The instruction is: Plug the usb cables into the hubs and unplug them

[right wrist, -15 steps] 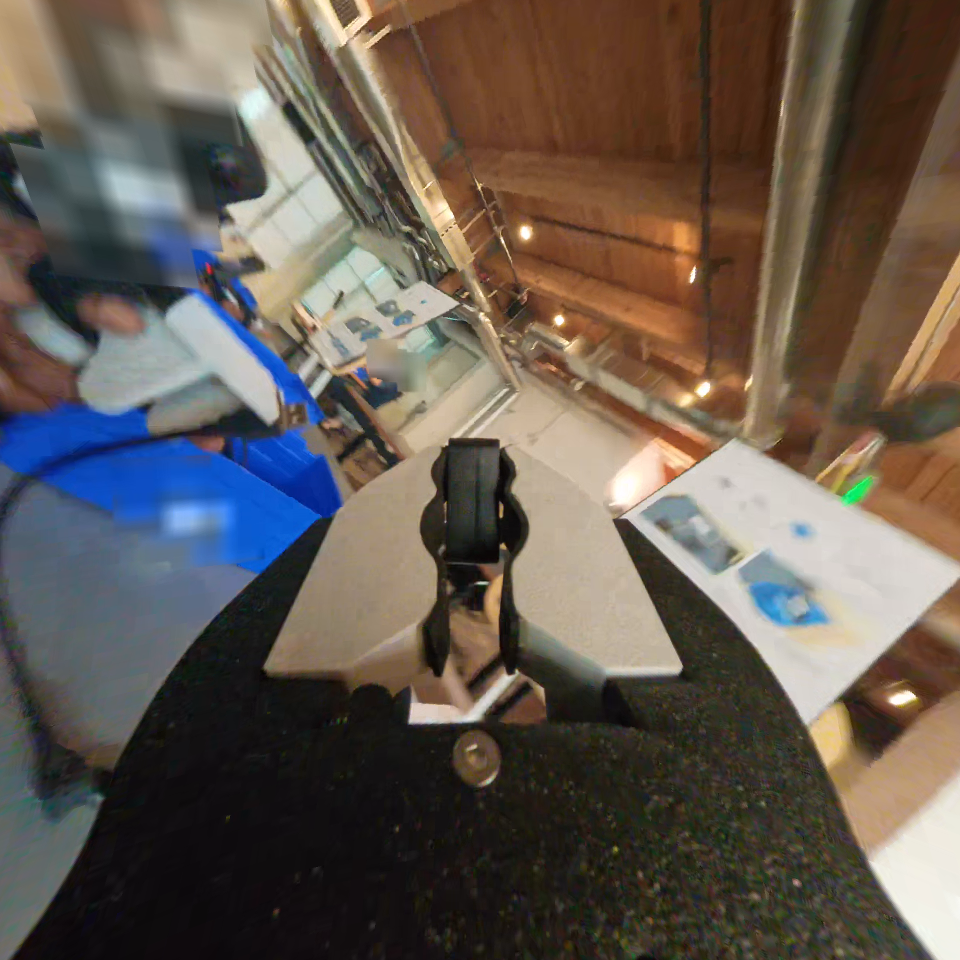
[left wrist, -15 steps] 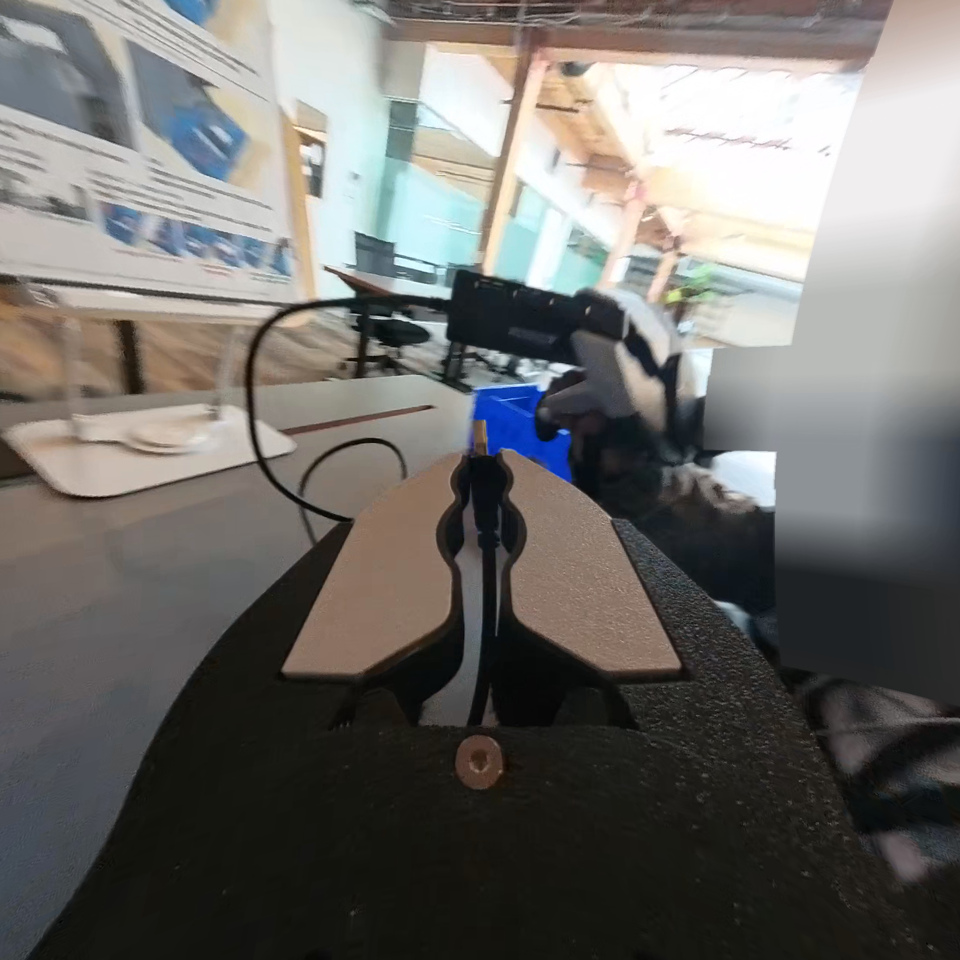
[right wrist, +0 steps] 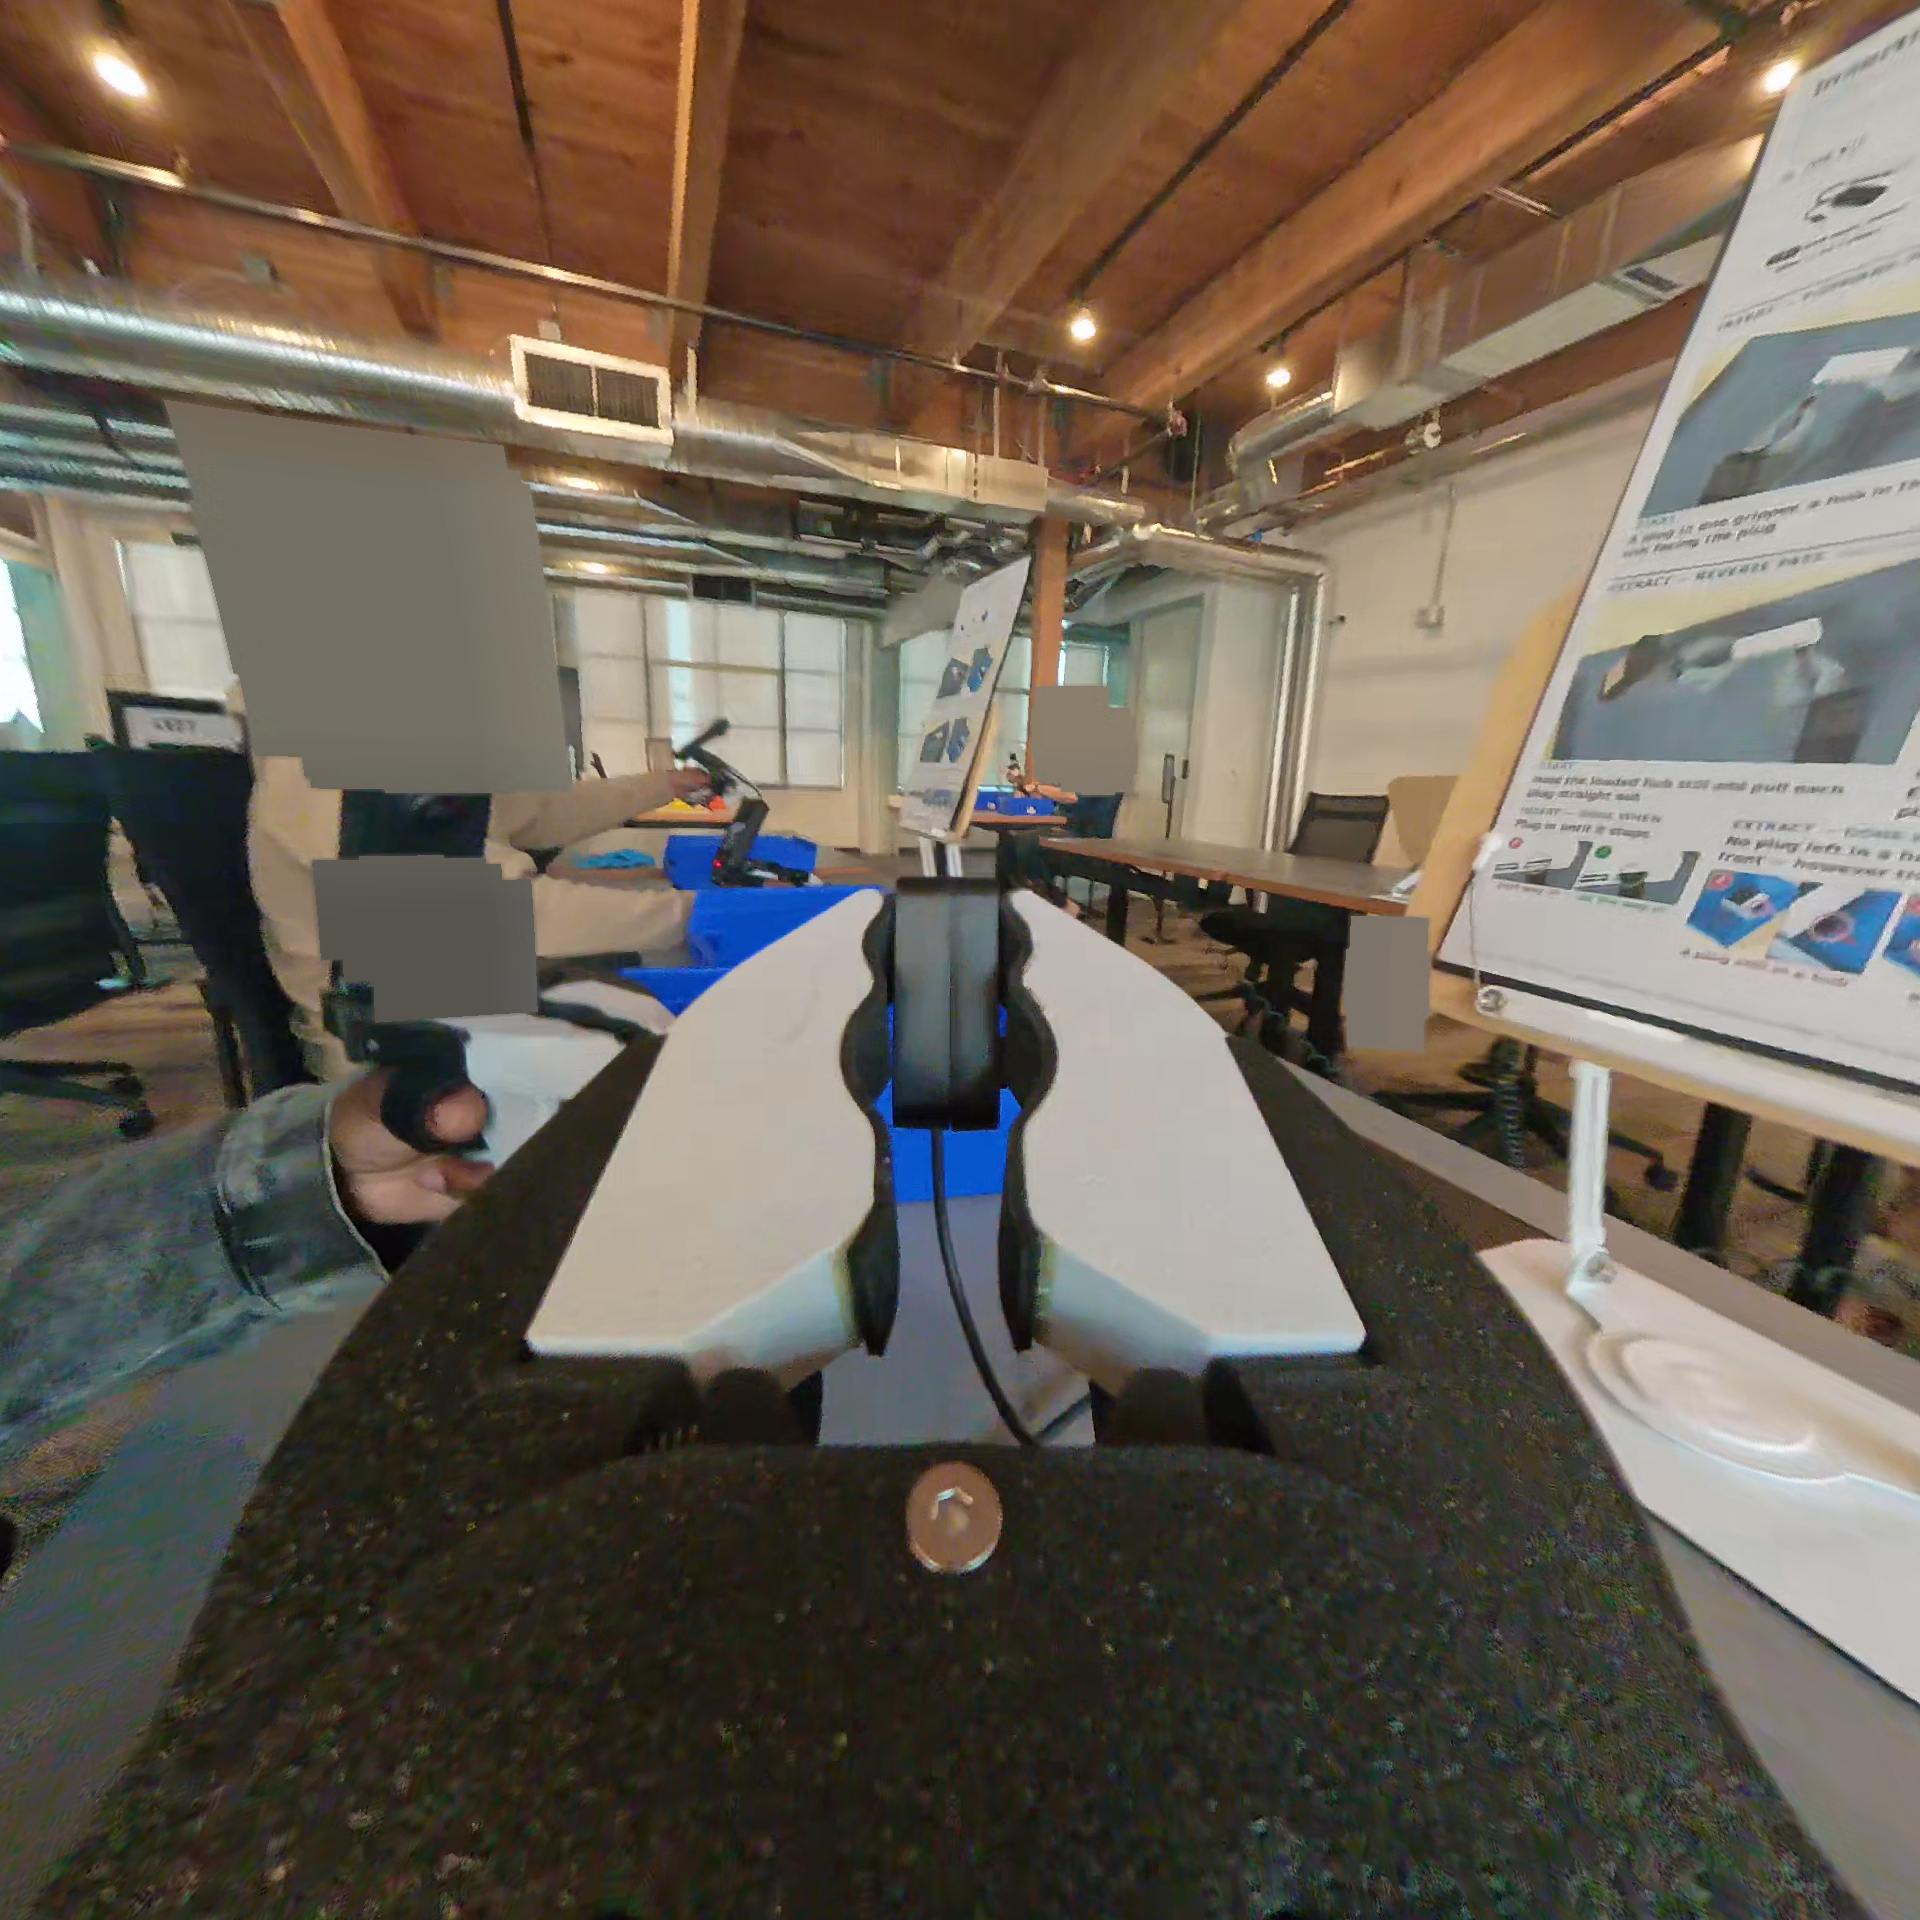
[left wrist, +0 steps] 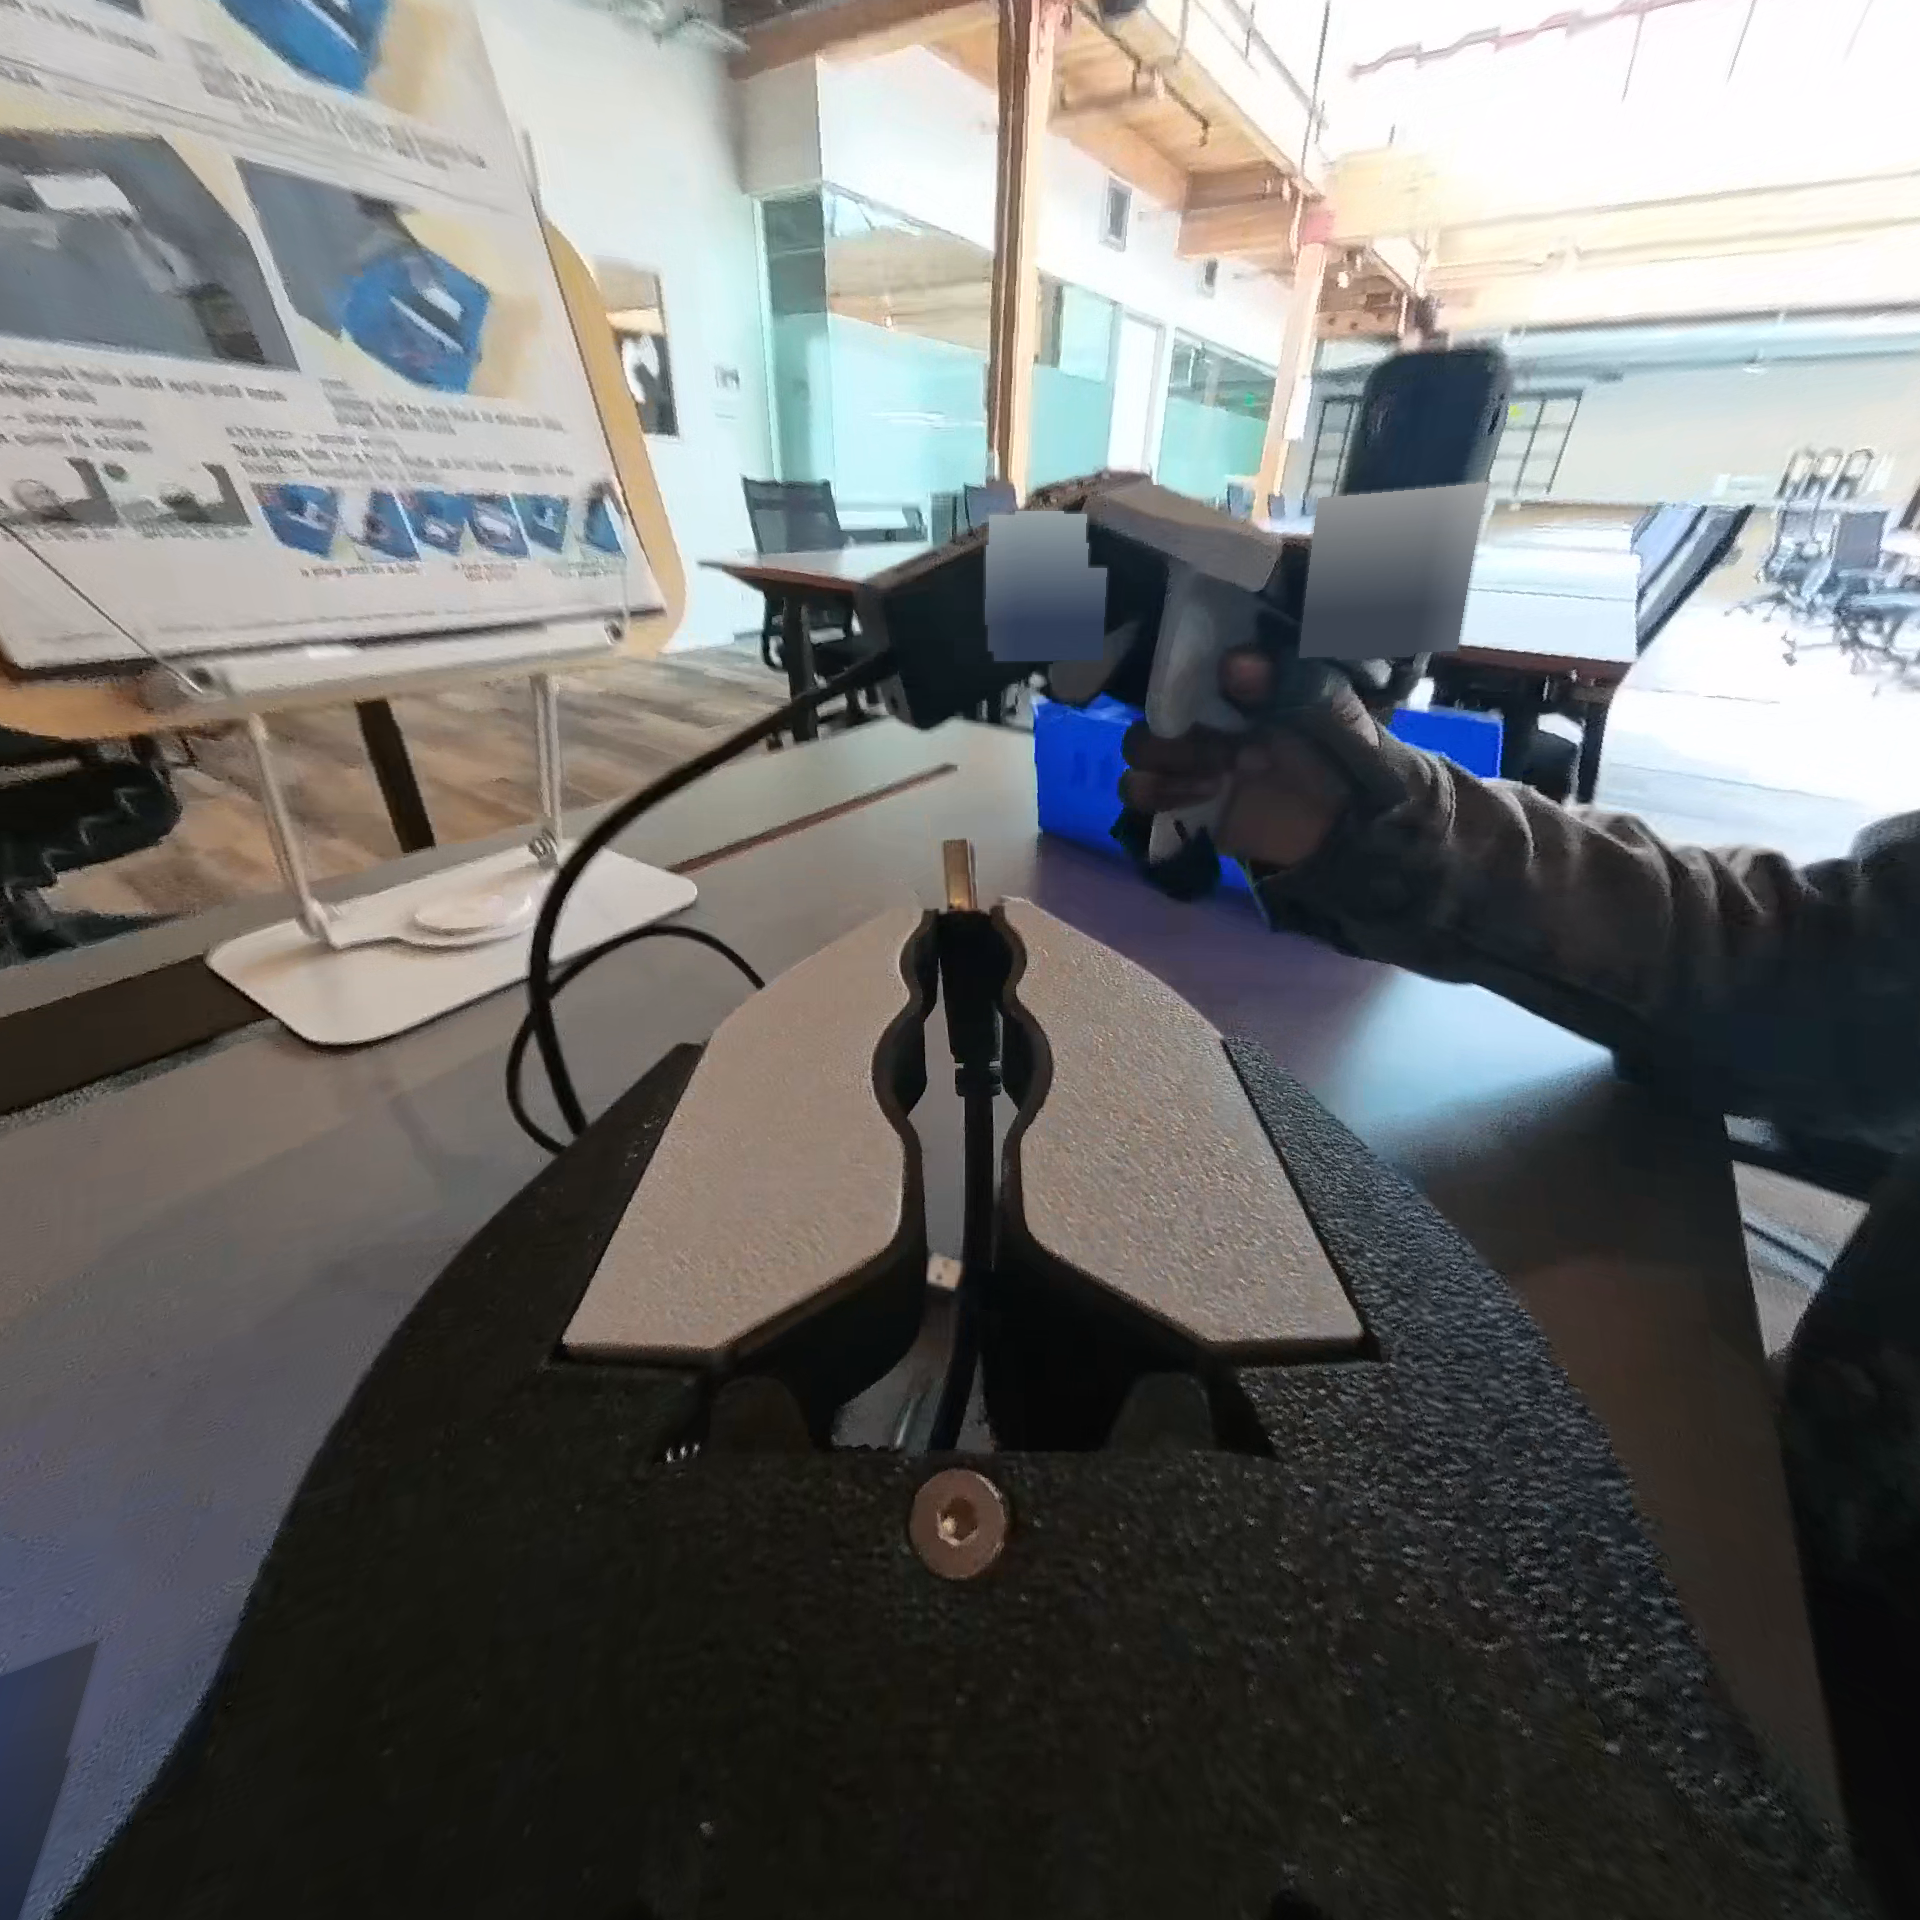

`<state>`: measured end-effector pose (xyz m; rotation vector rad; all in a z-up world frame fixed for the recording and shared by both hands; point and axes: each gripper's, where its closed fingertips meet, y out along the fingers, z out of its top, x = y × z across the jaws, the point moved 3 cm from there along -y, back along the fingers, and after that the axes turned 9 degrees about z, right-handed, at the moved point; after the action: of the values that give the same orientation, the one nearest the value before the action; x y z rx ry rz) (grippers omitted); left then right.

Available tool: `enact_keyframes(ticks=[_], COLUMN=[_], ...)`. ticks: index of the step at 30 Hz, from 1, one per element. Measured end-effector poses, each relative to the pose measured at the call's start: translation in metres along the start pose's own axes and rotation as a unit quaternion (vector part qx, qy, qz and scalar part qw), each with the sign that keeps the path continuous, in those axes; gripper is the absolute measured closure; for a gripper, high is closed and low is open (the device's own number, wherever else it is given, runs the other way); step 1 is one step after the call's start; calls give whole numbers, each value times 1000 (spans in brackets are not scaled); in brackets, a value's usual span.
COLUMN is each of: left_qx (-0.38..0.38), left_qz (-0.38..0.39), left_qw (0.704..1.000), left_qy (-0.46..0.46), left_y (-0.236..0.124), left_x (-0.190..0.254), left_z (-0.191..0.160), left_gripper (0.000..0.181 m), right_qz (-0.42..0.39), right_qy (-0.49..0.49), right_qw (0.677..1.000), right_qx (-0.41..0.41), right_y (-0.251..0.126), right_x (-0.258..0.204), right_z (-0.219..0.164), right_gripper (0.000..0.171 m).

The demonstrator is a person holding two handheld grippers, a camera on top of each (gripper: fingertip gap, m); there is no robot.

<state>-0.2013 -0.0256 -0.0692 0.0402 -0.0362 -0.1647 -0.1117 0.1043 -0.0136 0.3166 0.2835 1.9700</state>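
sign stand (left wrist: 447,945): far left on the table (left wrist: 208,1195), instruction sheet propped up – angled for reading, clear of the work
hub cable (left wrist: 623,821): black, loops off the table up to the hub – slack, so probably no tug on the hub
left gripper (left wrist: 961,940): pinched on the usb plug (left wrist: 966,987), metal tip (left wrist: 958,871) poking out past the fingertips, cord running back between the fingers – held so the tip is free to enter a port
hub (left wrist: 925,644): black, held up in the air above and beyond the plug tip, well apart from it – not plugged in yet
right gripper (right wrist: 948,925): pressed onto the hub (right wrist: 945,1013), its cable (right wrist: 961,1278) trailing down between the fingers – looks gripped mid-body, likely to brace it against the push
alignment: port face not clearly visible in either view – cannot tell which port lines up
blue bin (left wrist: 1081,764): on the table behind the right hand (left wrist: 1247,769), out of the way
next: likely raise plug, square it to a port, push straight
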Motion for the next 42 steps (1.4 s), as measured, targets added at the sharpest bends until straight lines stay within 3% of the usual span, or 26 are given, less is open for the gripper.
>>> enact_keyframes(ticks=[8, 14, 17, 21, 26, 29, 32, 33, 34, 42], left_qx=[-59, -64, -78, -111, 48, 72, 130, 121, 100, 54], left_qz=[-84, -83, -91, -57, -43, -52, -61, -58, -67, -76], left_qw=[995, 994, 992, 988, 998, 995, 988, 990, 992, 994], left_qy=[9, 40, 30, 87, -26, -48, -49, -41, -31, 61], left_y=[24, 25, 21, 18, 25, 26, 16, 15, 13, 2], left_x=[30, 33, 33, 27, 23, 19, 20, 19, 20, 22], left_z=[-36, -37, -34, -37, 6, 16, 33, 31, 27, 20], left_gripper=[171, 118, 103, 108, 112, 117, 140, 156, 159, 162], right_qz=[68, 90, 94, 115, 176, 209, 229, 235, 242, 325], right_qy=[30, 48, 61, 66, 126, 148, 166, 172, 174, 178], right_qw=[996, 992, 990, 987, 967, 957, 951, 948, 946, 926], right_qx=[40, 67, 82, 86, 135, 133, 128, 130, 129, 77], right_y=[7, 10, 12, 16, 28, 38, 43, 43, 44, 45], right_x=[-13, -12, -10, -14, -32, -43, -47, -48, -48, -52], right_z=[-10, -8, -8, -10, -11, -19, -27, -27, -28, -42], right_gripper=[155, 155, 155, 155, 154, 155, 154, 154, 154, 153])
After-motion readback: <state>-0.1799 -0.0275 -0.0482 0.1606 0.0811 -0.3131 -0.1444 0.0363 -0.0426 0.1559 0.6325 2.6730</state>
